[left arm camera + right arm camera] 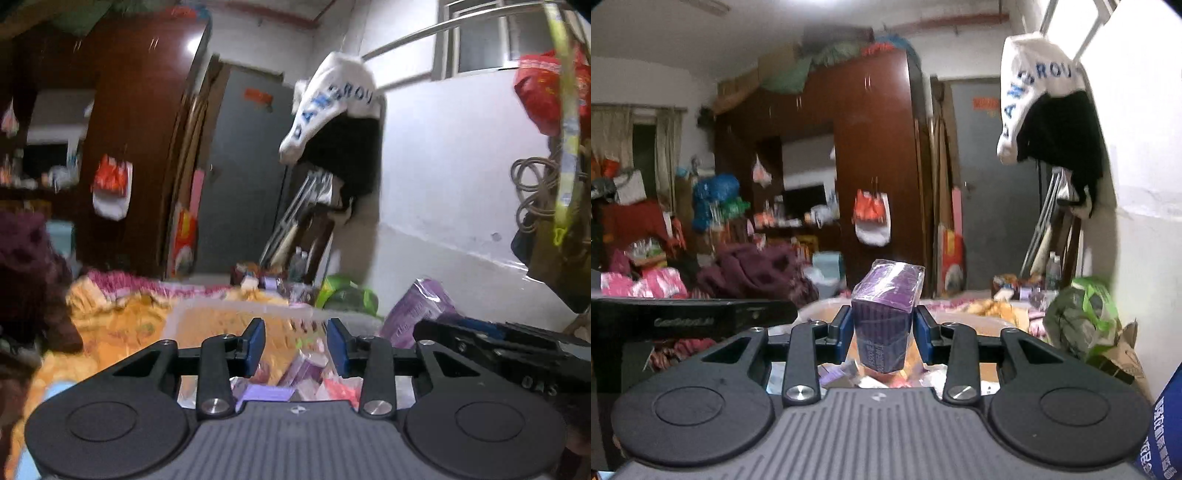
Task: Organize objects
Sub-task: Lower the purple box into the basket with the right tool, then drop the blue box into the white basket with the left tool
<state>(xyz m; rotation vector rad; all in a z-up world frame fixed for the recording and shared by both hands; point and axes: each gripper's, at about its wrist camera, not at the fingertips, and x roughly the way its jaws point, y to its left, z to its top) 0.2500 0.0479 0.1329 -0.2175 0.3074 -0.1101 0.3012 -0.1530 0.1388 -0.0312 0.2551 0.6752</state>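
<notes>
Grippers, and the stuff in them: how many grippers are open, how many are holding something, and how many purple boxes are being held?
Open grippers: 1, the left gripper, nothing between its fingers.
Grippers holding something: 1, the right gripper.
Purple boxes held: 1, the purple box, upright between the blue pads.
Total: 2 grippers, 1 held box.

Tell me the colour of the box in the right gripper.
Purple box, clearest in the right wrist view.
</notes>
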